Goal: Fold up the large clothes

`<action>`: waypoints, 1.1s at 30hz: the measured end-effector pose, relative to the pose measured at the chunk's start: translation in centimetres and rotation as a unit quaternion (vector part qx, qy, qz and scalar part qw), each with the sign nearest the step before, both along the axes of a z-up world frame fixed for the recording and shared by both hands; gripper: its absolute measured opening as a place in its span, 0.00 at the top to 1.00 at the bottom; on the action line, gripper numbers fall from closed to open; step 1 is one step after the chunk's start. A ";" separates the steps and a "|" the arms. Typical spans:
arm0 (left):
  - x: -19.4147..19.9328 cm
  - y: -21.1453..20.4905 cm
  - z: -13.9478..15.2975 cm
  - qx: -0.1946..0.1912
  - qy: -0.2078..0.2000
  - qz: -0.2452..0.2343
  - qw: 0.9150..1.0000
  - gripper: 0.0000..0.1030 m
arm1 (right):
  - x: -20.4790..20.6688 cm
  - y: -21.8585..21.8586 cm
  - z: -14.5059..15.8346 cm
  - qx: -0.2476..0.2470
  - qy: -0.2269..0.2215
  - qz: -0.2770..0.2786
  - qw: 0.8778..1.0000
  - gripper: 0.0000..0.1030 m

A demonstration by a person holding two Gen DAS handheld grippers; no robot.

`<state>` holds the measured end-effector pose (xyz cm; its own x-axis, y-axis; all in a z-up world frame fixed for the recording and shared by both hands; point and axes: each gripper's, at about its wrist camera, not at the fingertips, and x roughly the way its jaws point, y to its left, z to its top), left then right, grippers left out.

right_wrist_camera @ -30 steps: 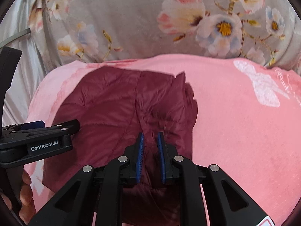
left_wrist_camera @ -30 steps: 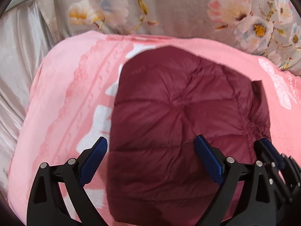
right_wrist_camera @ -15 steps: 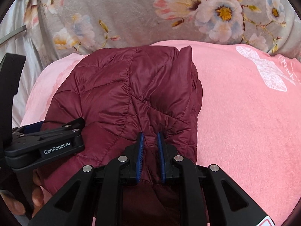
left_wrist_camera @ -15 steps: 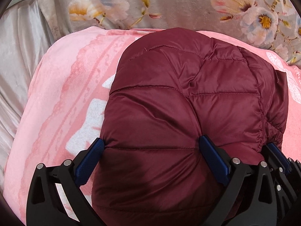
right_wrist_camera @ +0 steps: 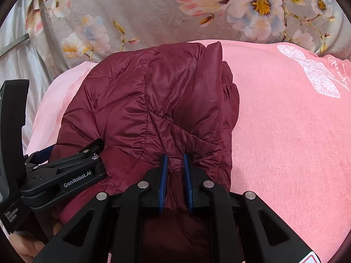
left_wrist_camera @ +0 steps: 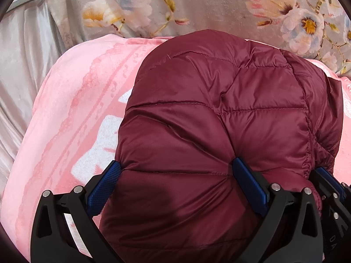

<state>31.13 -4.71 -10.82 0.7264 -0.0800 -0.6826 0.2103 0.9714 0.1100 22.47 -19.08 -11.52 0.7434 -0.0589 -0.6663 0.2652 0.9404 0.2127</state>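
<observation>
A dark red quilted puffer jacket [left_wrist_camera: 208, 120] is bunched up over a pink blanket [left_wrist_camera: 72, 118]. It also shows in the right wrist view [right_wrist_camera: 149, 109]. My left gripper [left_wrist_camera: 175, 182] is wide open, and the jacket's bulk sits between its blue pads [left_wrist_camera: 103, 186] without being pinched. My right gripper [right_wrist_camera: 175, 171] is shut on a fold of the jacket's near edge and holds it raised. The left gripper's body [right_wrist_camera: 65, 175] shows at the left of the right wrist view, against the jacket.
The pink blanket [right_wrist_camera: 285, 131] with a white print covers the surface. Behind it lies grey floral bedding [right_wrist_camera: 153, 11]. Pale silky fabric [left_wrist_camera: 19, 70] hangs at the far left.
The jacket has been lifted from lying flat and bunched up toward the cameras, so it fills more of both views. The right gripper stayed shut on it; the left stayed open.
</observation>
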 end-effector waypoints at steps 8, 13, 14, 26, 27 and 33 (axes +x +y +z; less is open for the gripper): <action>-0.9 0.9 0.3 -0.026 -0.022 0.000 0.999 0.04 | -1.1 0.0 0.7 0.004 -0.017 -0.001 1.000 0.85; -4.4 3.0 1.8 -0.039 -0.028 0.002 0.999 0.04 | -5.6 1.4 2.3 -0.049 -0.028 -0.009 0.998 0.70; -5.2 3.4 2.1 -0.041 -0.029 0.002 0.999 0.04 | -6.8 1.8 2.4 -0.060 -0.029 -0.010 0.998 0.68; -15.5 5.9 1.0 -0.045 0.003 -0.012 0.999 0.05 | -16.0 4.2 1.4 -0.075 -0.008 -0.028 0.997 0.54; -16.1 5.9 0.7 -0.042 0.005 -0.010 0.999 0.05 | -16.6 4.6 1.3 -0.081 -0.009 -0.029 0.996 0.51; -18.6 6.0 -0.8 -0.033 0.012 -0.001 0.999 0.05 | -19.0 5.8 1.6 -0.104 -0.025 -0.036 0.994 0.31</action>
<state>12.56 1.24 -11.61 0.7097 -0.1266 -0.6930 0.2145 0.9759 0.0414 3.44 -13.25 -9.93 0.7640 -0.2460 -0.5965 0.3280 0.9442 0.0306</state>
